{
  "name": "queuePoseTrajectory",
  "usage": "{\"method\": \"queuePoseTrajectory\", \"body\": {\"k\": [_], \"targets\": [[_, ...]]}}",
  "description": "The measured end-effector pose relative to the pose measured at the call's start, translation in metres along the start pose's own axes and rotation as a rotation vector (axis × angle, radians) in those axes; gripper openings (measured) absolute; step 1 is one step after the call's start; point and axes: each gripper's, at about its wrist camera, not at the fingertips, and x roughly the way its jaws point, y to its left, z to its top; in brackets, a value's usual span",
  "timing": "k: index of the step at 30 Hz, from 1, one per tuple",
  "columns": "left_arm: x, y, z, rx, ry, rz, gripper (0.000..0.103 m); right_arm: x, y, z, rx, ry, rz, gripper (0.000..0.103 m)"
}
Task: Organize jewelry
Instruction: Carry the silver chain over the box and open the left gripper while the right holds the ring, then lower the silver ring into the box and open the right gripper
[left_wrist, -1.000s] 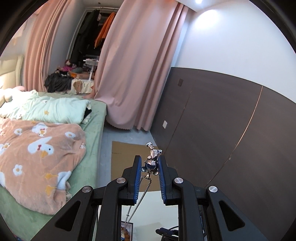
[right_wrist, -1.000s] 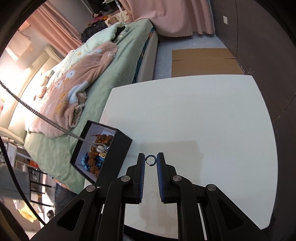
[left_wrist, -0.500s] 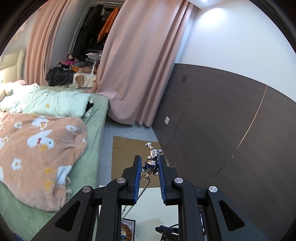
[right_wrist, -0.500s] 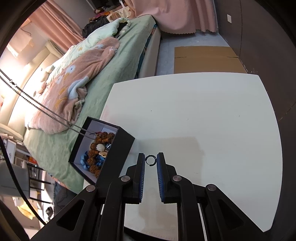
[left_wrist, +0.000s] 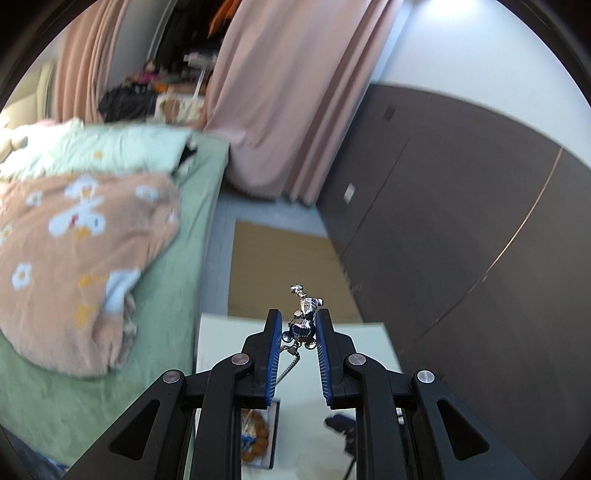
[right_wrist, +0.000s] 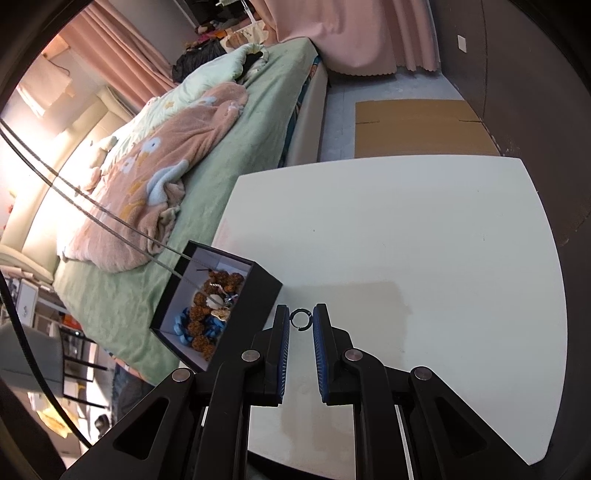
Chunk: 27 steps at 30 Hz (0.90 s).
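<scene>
My left gripper (left_wrist: 298, 325) is shut on a silver and blue pendant (left_wrist: 303, 323) high above the white table (left_wrist: 365, 354); its chain (left_wrist: 290, 363) hangs down toward the black jewelry box (left_wrist: 258, 439). In the right wrist view the chain (right_wrist: 110, 218) runs from the upper left down into the open black box (right_wrist: 218, 306), which holds brown beads and blue jewelry. My right gripper (right_wrist: 301, 320) is shut on a small dark ring (right_wrist: 301, 319) just above the table (right_wrist: 424, 240), right of the box.
A bed with a green sheet and a peach duck blanket (right_wrist: 162, 173) lies left of the table. Flat cardboard (right_wrist: 417, 127) lies on the floor beyond the table. Dark wall panels (left_wrist: 461, 221) stand on the right. Pink curtains (left_wrist: 288, 92) hang behind.
The left gripper has tilted downward with the pendant, so more of the table and box show below it. The chain's lower end has sunk into the box. The right gripper has barely moved.
</scene>
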Motion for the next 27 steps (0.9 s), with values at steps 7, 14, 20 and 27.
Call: {"method": "queuePoseTrajectory", "body": {"k": [7,14,20,27], "targets": [[0.039,0.036,-0.036,-0.106,0.163,0.006,0.020,0.000,0.007,0.003,-0.002,-0.012,0.016,0.014],[0.033,0.072,-0.055,-0.203,0.146,0.033,0.050,-0.004,0.027,0.011,-0.006,-0.045,0.066,0.014],[0.021,0.094,-0.062,-0.225,0.129,0.053,0.056,0.011,0.048,0.019,-0.010,-0.031,0.101,0.014],[0.011,0.111,-0.076,-0.257,0.138,0.045,0.056,0.015,0.077,0.024,-0.040,-0.042,0.170,0.047]]}}
